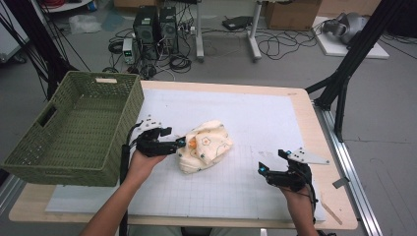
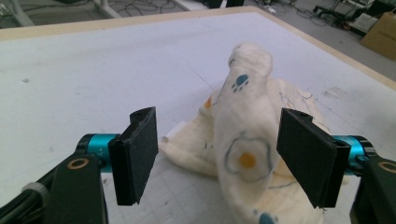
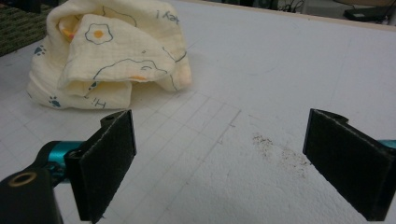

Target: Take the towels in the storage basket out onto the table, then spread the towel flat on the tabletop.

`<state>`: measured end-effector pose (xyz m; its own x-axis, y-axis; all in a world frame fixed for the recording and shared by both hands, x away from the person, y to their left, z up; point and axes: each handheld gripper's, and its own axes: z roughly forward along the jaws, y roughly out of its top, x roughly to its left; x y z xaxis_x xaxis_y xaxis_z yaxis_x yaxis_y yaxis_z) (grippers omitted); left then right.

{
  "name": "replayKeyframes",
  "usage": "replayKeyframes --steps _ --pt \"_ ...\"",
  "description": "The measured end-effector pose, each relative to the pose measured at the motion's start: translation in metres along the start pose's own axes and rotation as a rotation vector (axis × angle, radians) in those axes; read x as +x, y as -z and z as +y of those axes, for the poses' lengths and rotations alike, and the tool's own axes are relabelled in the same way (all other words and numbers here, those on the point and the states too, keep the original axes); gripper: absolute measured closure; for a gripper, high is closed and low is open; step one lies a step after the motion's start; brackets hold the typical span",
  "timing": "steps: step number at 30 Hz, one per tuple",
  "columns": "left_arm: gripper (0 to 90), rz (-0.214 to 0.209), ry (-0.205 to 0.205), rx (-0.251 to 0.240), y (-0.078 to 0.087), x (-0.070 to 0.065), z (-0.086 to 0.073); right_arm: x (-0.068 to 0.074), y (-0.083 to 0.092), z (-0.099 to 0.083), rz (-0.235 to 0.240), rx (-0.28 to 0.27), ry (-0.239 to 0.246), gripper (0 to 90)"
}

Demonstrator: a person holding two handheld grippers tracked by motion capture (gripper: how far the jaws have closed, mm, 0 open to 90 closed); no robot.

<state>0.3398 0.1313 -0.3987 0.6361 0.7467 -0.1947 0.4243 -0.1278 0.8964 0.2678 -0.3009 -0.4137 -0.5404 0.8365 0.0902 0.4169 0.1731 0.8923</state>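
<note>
Both hand-held grippers gape: left straddles crumpled waffle-weave cloth, right empty.

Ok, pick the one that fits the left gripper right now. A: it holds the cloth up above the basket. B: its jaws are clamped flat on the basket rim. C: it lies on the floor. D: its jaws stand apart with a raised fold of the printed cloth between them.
D: in the left gripper view the left gripper has both pads apart, with a fold of the cloth standing between them.
</note>
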Motion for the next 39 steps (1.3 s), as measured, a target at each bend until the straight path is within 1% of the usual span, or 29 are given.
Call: replayKeyframes --steps 1,2,3,4,5,6,7,8,9,11,12,13,14,16,19,23,26,31,32,35,36,39 --pt "29.6 0.001 -0.008 -0.015 0.008 0.003 -0.006 0.001 -0.002 0.001 0.003 -0.001 0.005 8.7" --pt "29.6 0.001 -0.008 -0.015 0.008 0.003 -0.006 0.001 -0.002 0.001 0.003 -0.001 0.005 8.7" --pt "29.6 0.003 -0.009 -0.024 0.016 0.005 -0.011 0.003 -0.005 0.001 0.006 0.001 0.011 8.7" --pt "29.6 0.003 -0.009 -0.024 0.016 0.005 -0.011 0.003 -0.005 0.001 0.006 0.001 0.011 8.7" --pt "29.6 -0.012 -0.01 -0.036 0.022 0.006 -0.017 0.005 -0.008 0.003 0.011 0.004 0.016 8.7" --pt "29.6 -0.012 -0.01 -0.036 0.022 0.006 -0.017 0.005 -0.008 0.003 0.011 0.004 0.016 8.7" --pt "29.6 -0.037 -0.014 -0.036 0.025 0.005 -0.023 0.007 -0.011 0.005 0.022 0.007 0.019 8.7" --pt "29.6 -0.037 -0.014 -0.036 0.025 0.005 -0.023 0.007 -0.011 0.005 0.022 0.007 0.019 8.7" --pt "29.6 -0.038 -0.023 -0.035 0.026 0.005 -0.026 0.009 -0.015 0.007 0.027 0.014 0.026 8.7" --pt "29.6 -0.043 -0.037 -0.037 0.027 0.004 -0.036 0.012 -0.018 0.009 0.019 0.027 0.04 8.7" --pt "29.6 -0.045 -0.04 -0.029 0.027 0.004 -0.038 0.013 -0.019 0.009 0.019 0.03 0.035 8.7" --pt "29.4 -0.043 -0.039 -0.029 0.027 0.005 -0.039 0.013 -0.02 0.008 0.023 0.032 0.028 8.7" --pt "29.4 -0.044 -0.039 -0.036 0.027 0.005 -0.039 0.013 -0.019 0.007 0.033 0.038 0.012 8.8" --pt "29.4 -0.045 -0.04 -0.039 0.027 0.005 -0.039 0.013 -0.019 0.006 0.04 0.039 0.0 8.8" --pt "29.3 -0.049 -0.048 -0.048 0.029 0.005 -0.038 0.012 -0.02 0.004 0.039 0.049 -0.001 8.8" --pt "29.4 -0.042 -0.052 -0.05 0.029 0.005 -0.037 0.012 -0.019 0.001 0.04 0.056 -0.001 8.8" --pt "29.3 -0.037 -0.052 -0.05 0.028 0.006 -0.038 0.011 -0.018 0.0 0.041 0.046 -0.013 8.8" --pt "29.4 -0.034 -0.049 -0.045 0.027 0.007 -0.038 0.007 -0.02 -0.001 0.043 0.058 -0.027 8.8" --pt "29.4 -0.038 -0.056 -0.042 0.027 0.007 -0.038 0.007 -0.02 -0.001 0.043 0.057 -0.025 8.8" --pt "29.4 -0.045 -0.052 -0.044 0.027 0.007 -0.039 0.006 -0.02 -0.001 0.044 0.051 -0.024 8.8" --pt "29.4 -0.045 -0.052 -0.044 0.027 0.007 -0.039 0.007 -0.021 -0.001 0.047 0.052 -0.03 8.8" --pt "29.4 -0.037 -0.05 -0.04 0.025 0.007 -0.039 0.006 -0.021 -0.001 0.04 0.047 -0.023 8.8"
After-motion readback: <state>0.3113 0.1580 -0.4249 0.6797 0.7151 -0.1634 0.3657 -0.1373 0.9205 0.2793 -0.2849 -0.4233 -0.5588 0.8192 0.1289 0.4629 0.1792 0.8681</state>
